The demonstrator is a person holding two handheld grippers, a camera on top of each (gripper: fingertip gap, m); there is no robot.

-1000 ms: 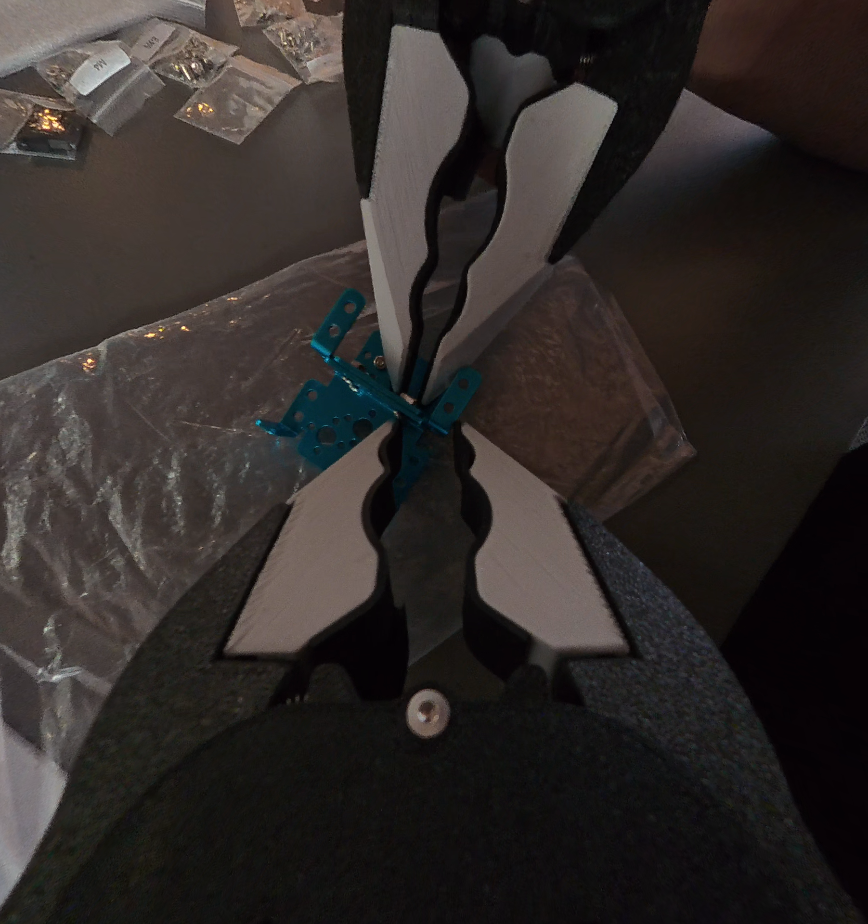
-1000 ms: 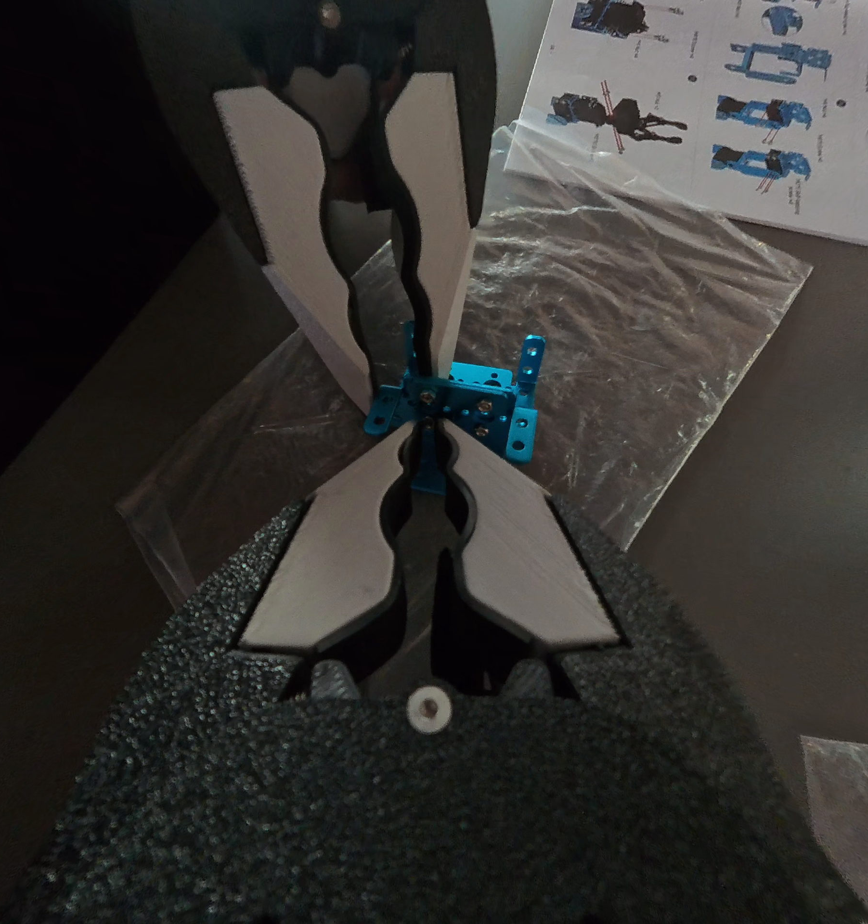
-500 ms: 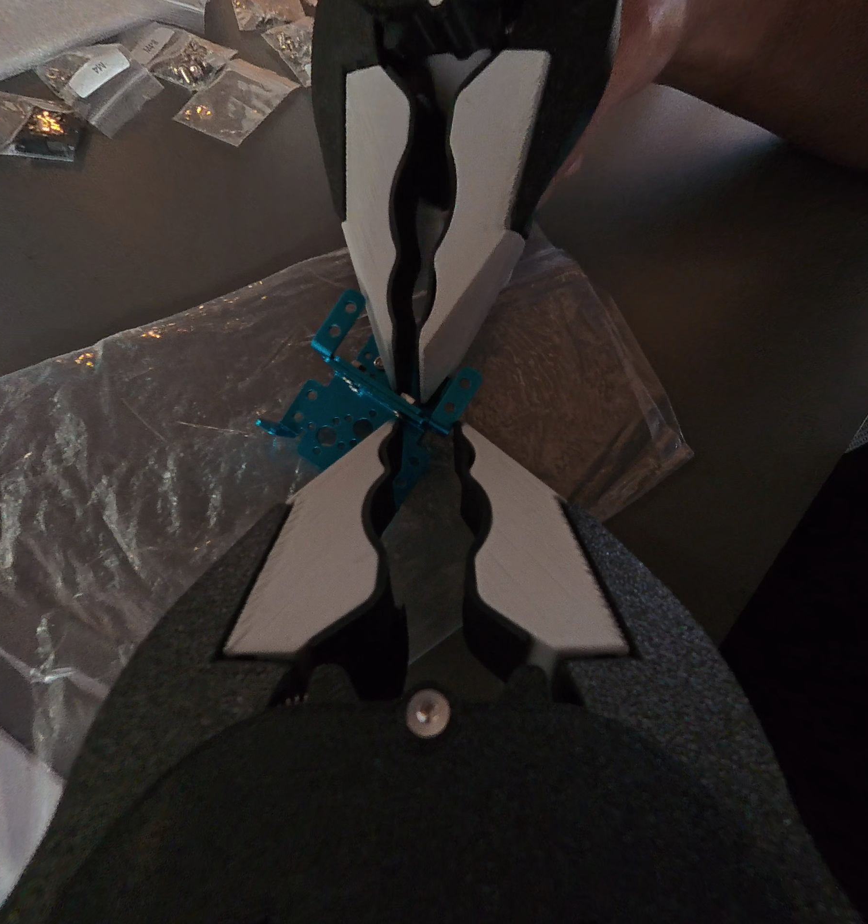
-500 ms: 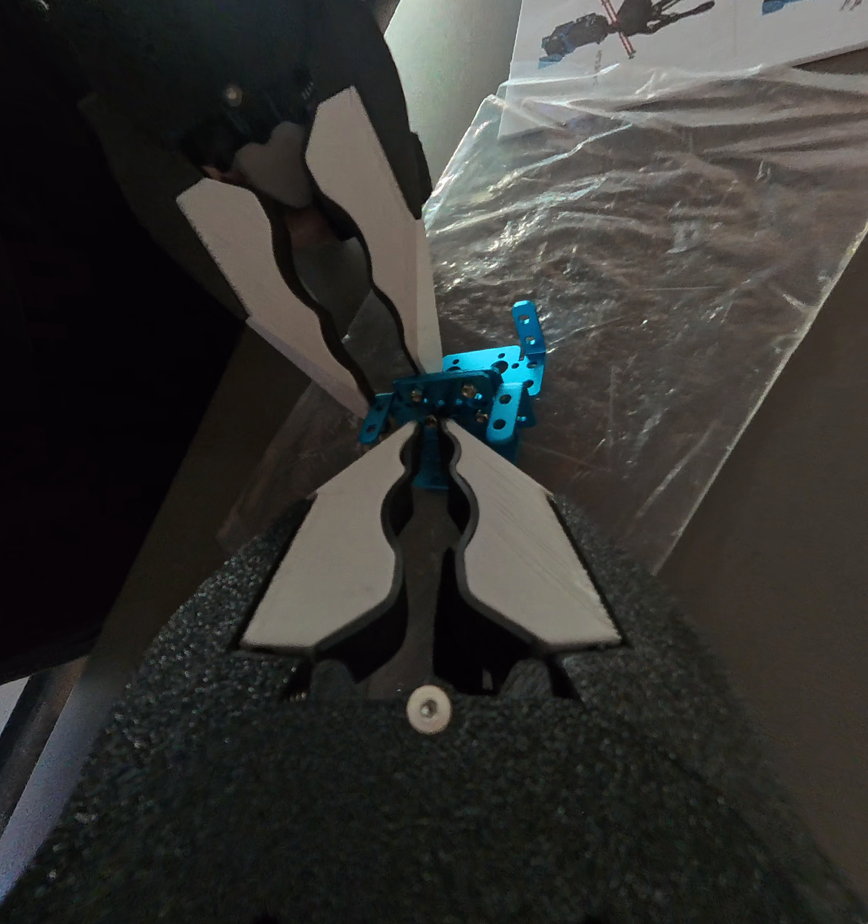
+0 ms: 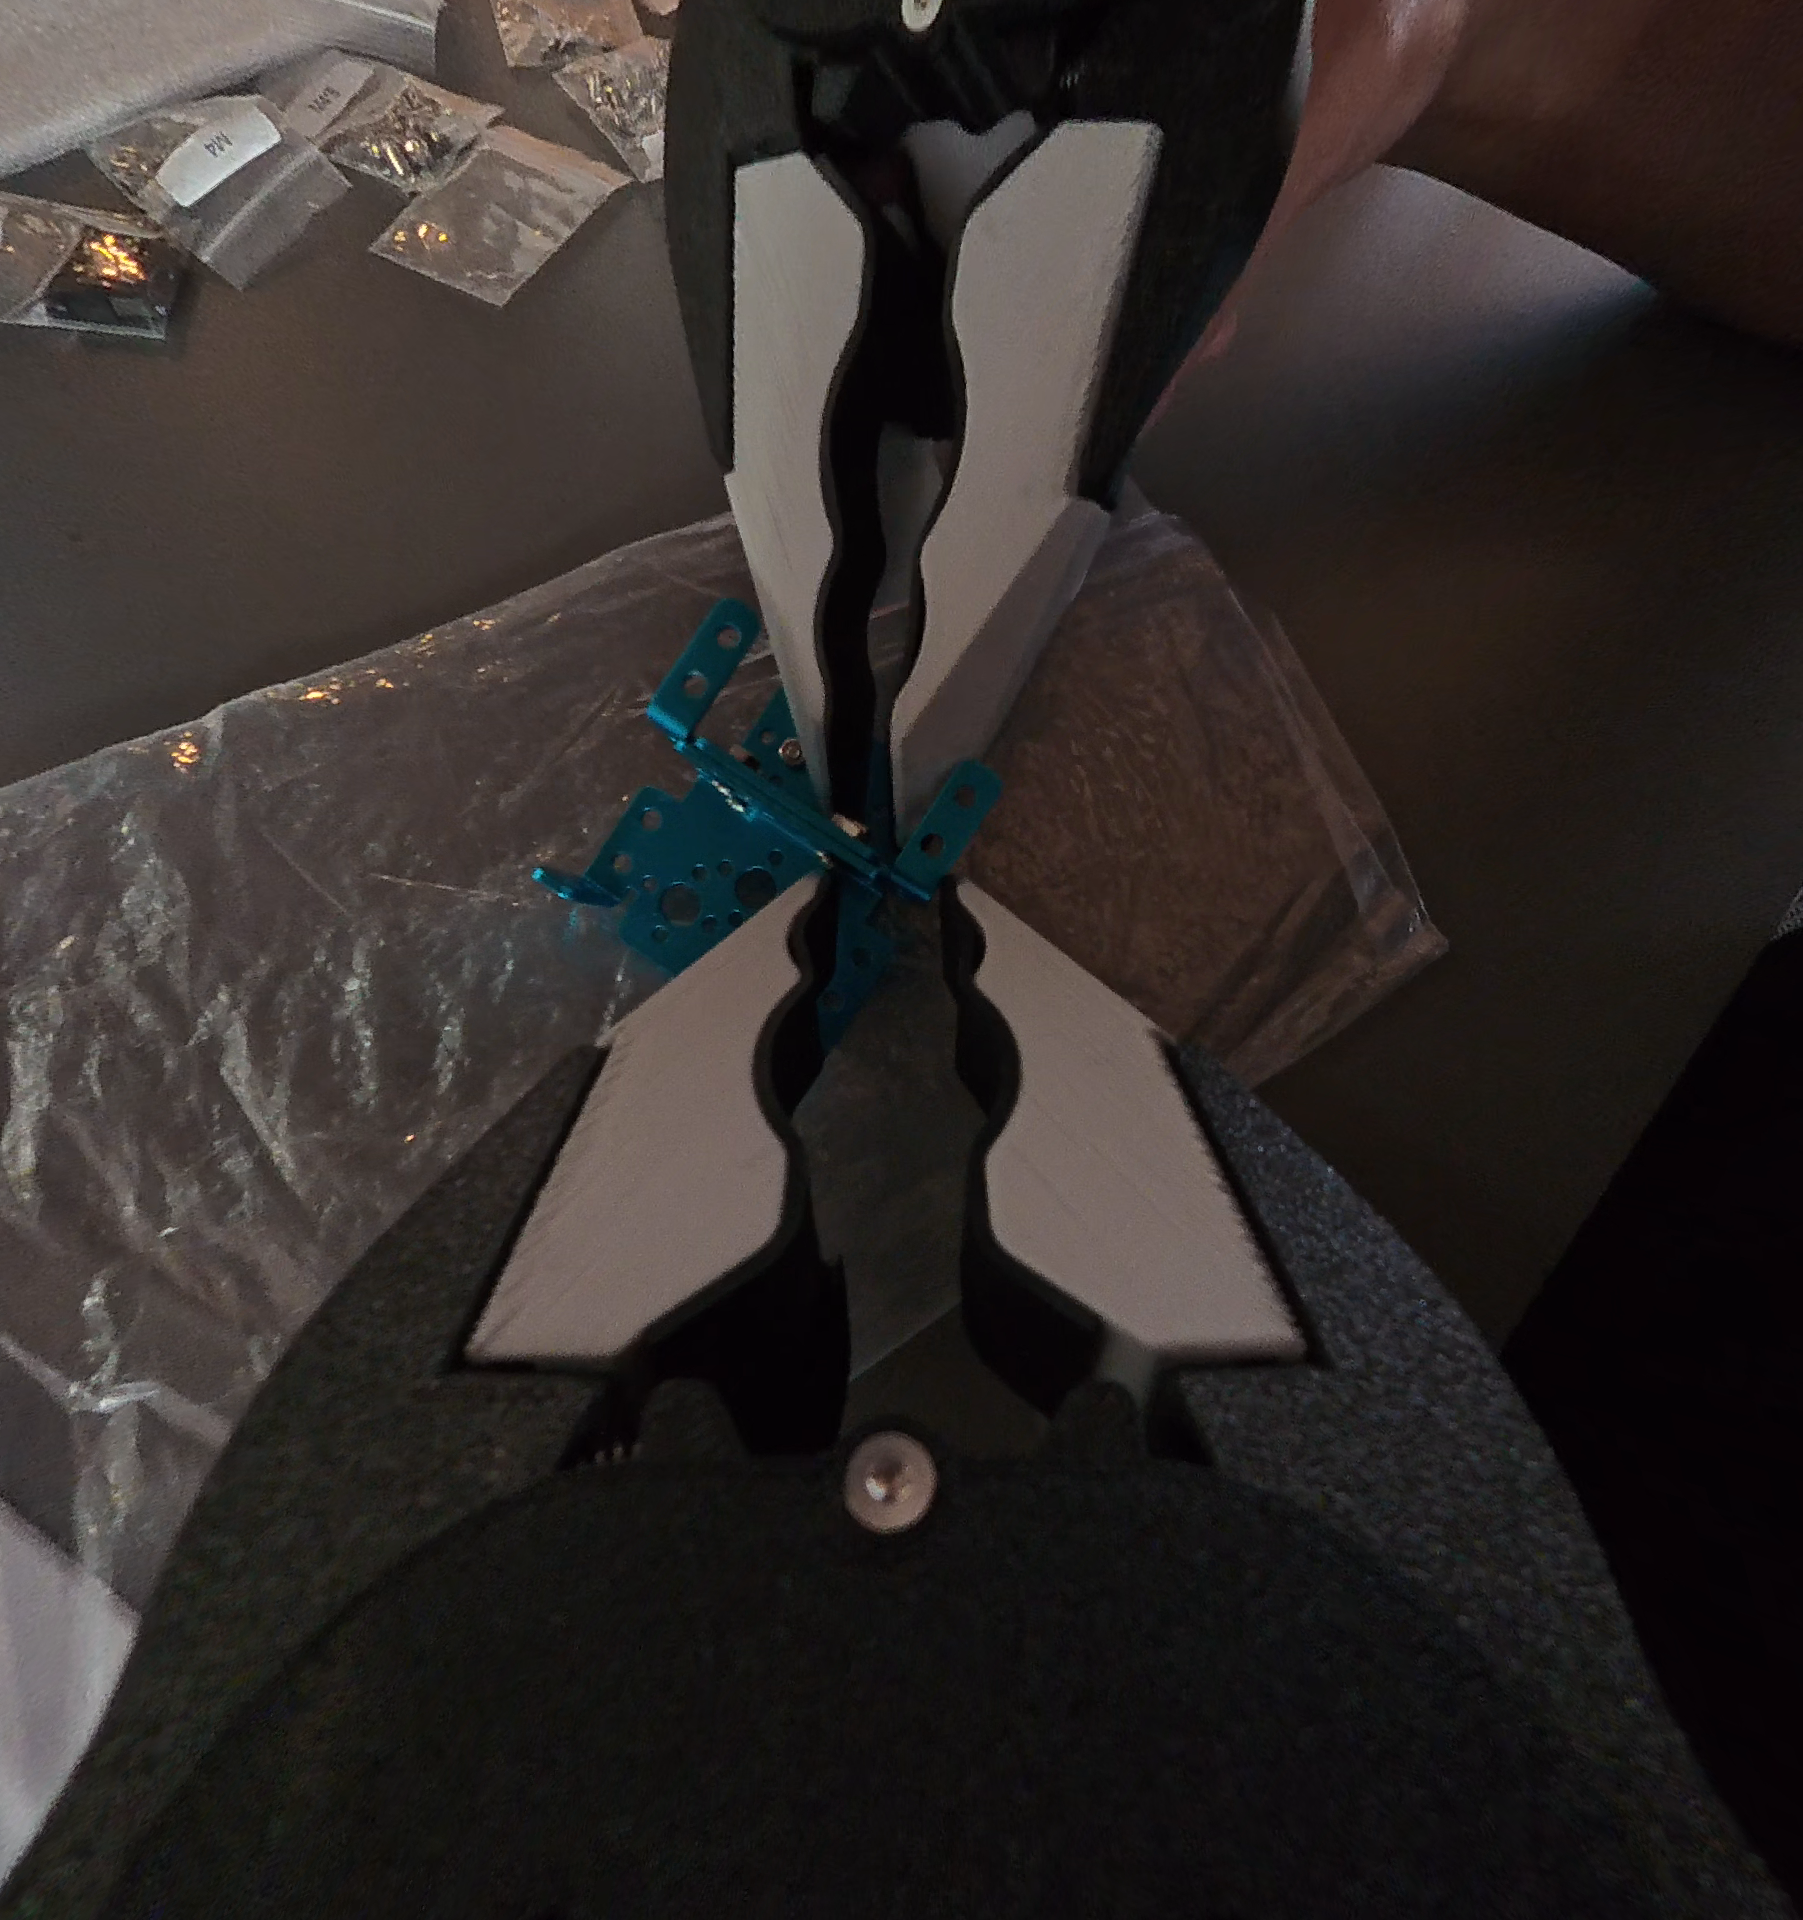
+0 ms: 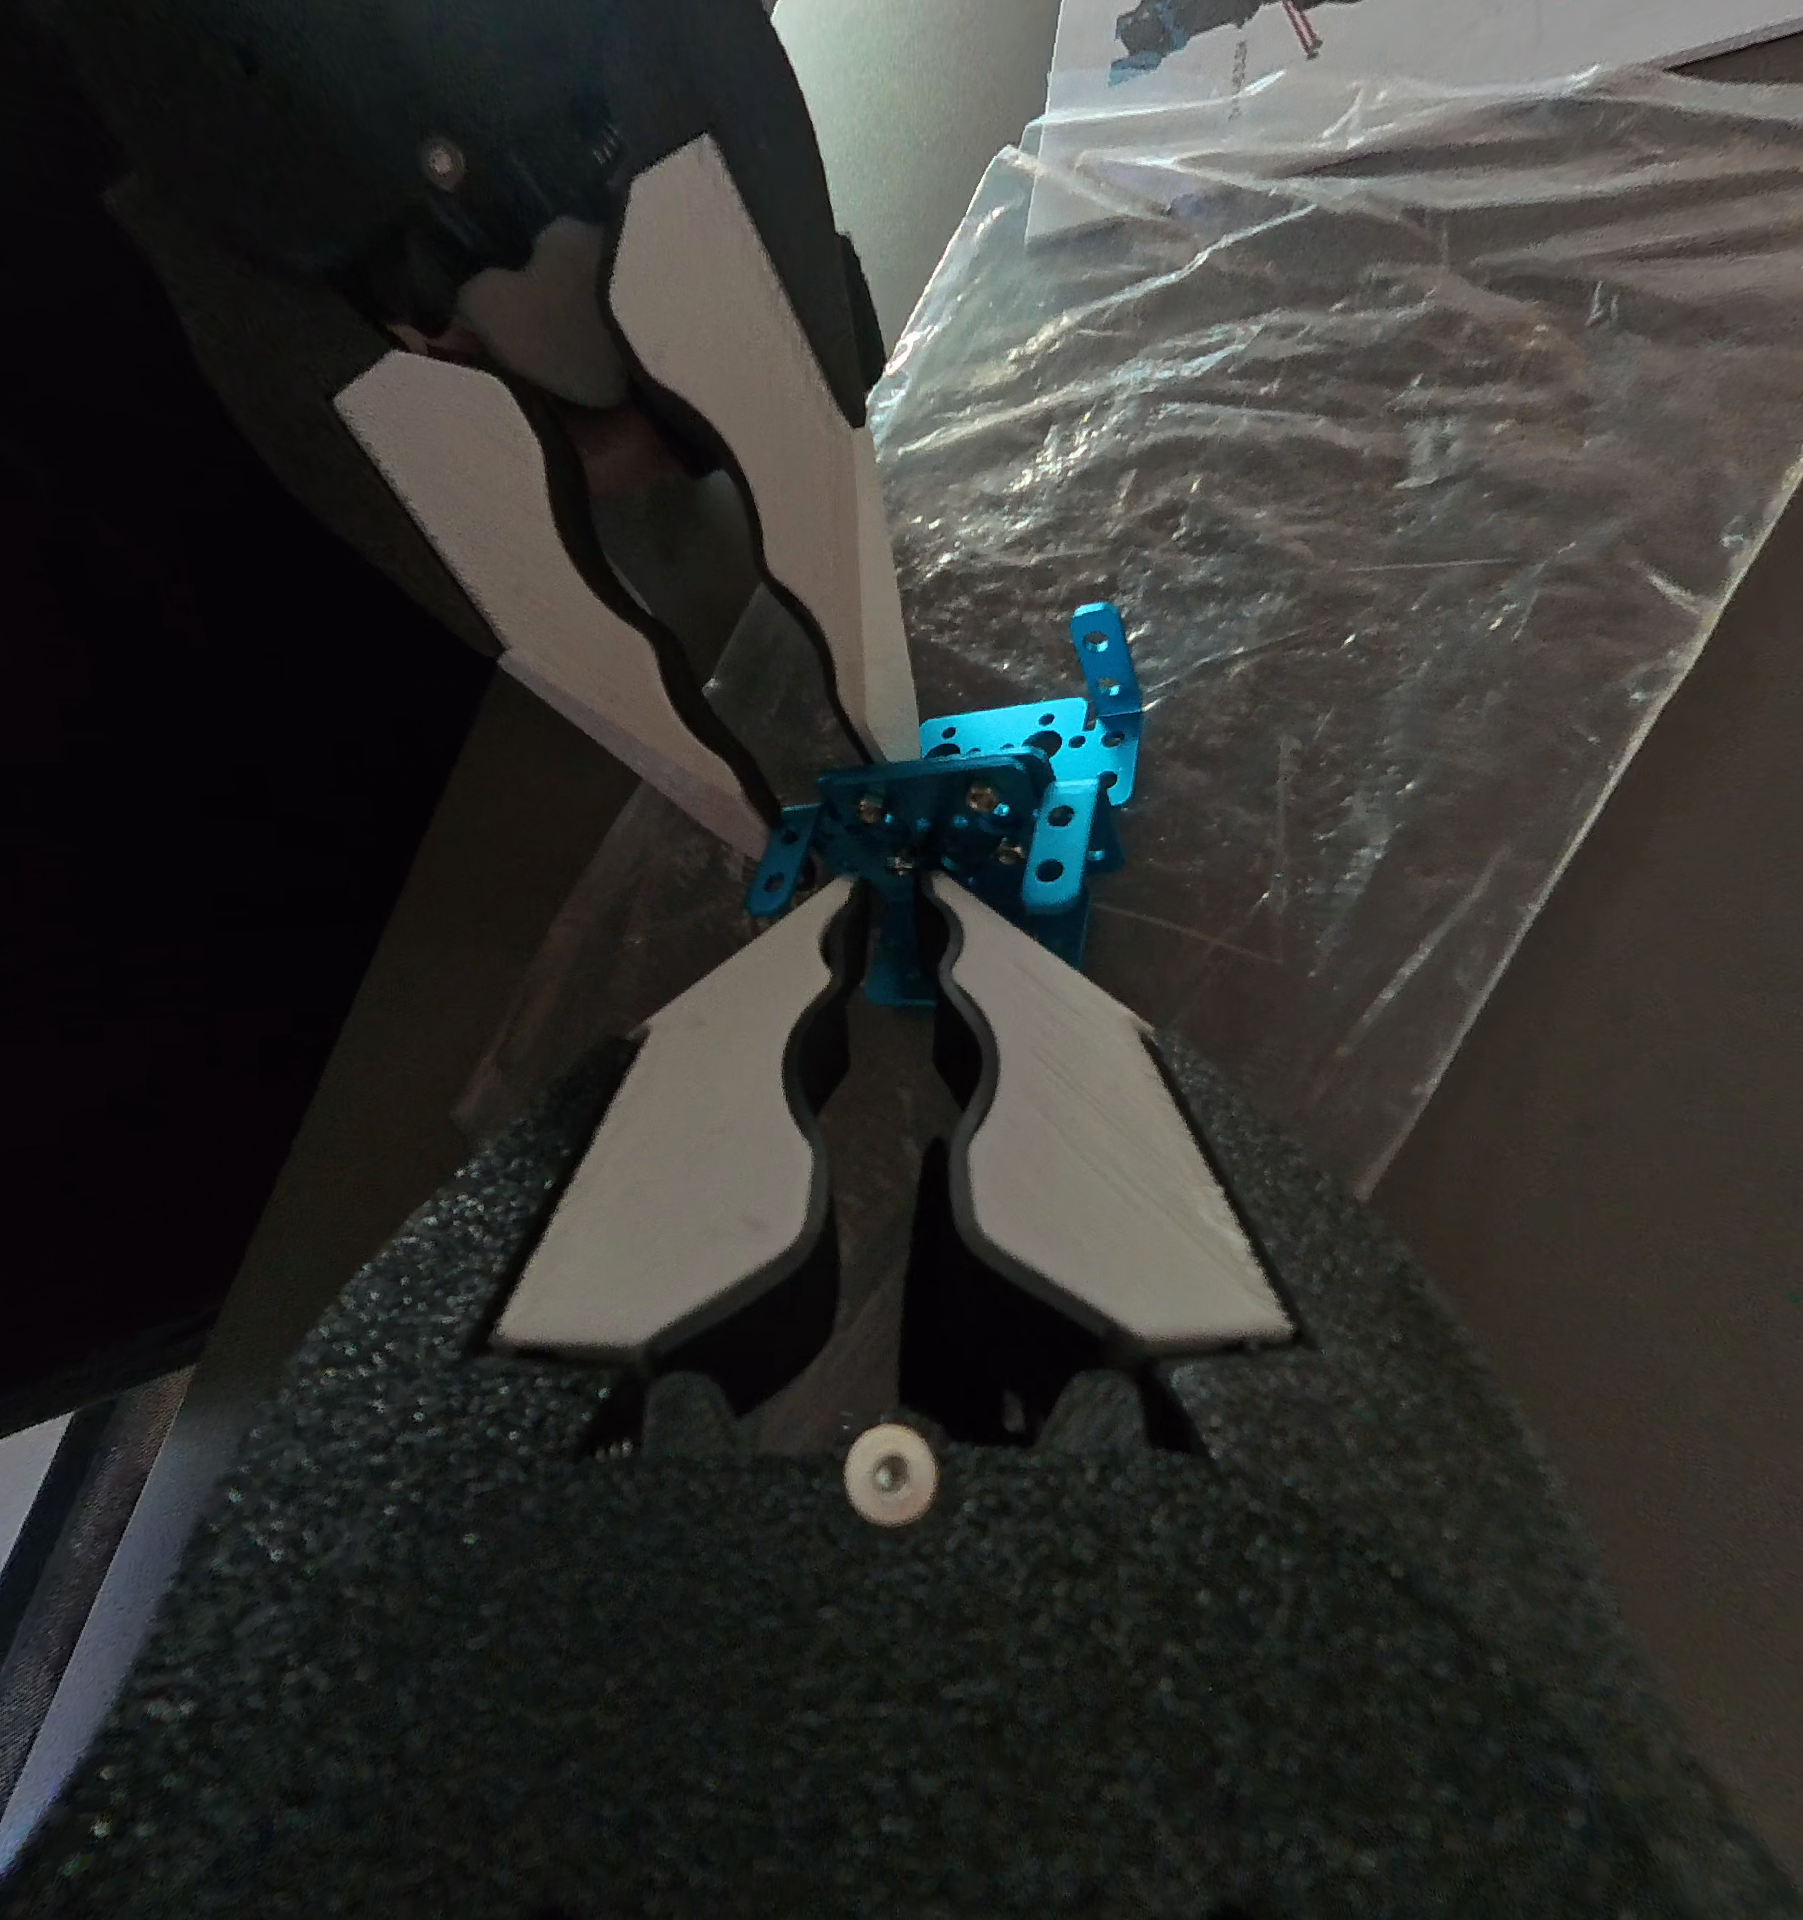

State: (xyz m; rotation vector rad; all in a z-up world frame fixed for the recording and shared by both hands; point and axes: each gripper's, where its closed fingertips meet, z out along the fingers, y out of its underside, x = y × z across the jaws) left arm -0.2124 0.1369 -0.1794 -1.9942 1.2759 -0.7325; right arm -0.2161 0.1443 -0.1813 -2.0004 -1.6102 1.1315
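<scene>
Left wrist view: the left gripper (image 5: 881,888) is closed down on a blue perforated metal bracket assembly (image 5: 715,878), its white fingertips pinching a thin blue plate at the assembly's near edge. The right gripper (image 5: 866,805) comes in from opposite, fingers nearly together, tips nipping the same assembly from the far side. The assembly is held above a crinkled clear plastic bag (image 5: 253,935) lying on a dark table (image 5: 357,436). At the far left of the table lie several small clear packets of hardware (image 5: 440,156), some with white labels. A person's hand (image 5: 1364,94) shows at the top right behind the right gripper.

Right wrist view: the right gripper (image 6: 897,883) is pinched on a narrow blue tab of the bracket assembly (image 6: 980,821); brass-coloured screw heads show on the plate facing the camera. The left gripper (image 6: 803,821) reaches in from the upper left, its fingers drawn close, tips meeting the assembly's left edge. Clear plastic bag (image 6: 1344,468) spreads beyond, on the dark table (image 6: 1603,1143). A printed sheet with coloured diagrams (image 6: 1240,42) lies at the top edge, partly under the plastic.
</scene>
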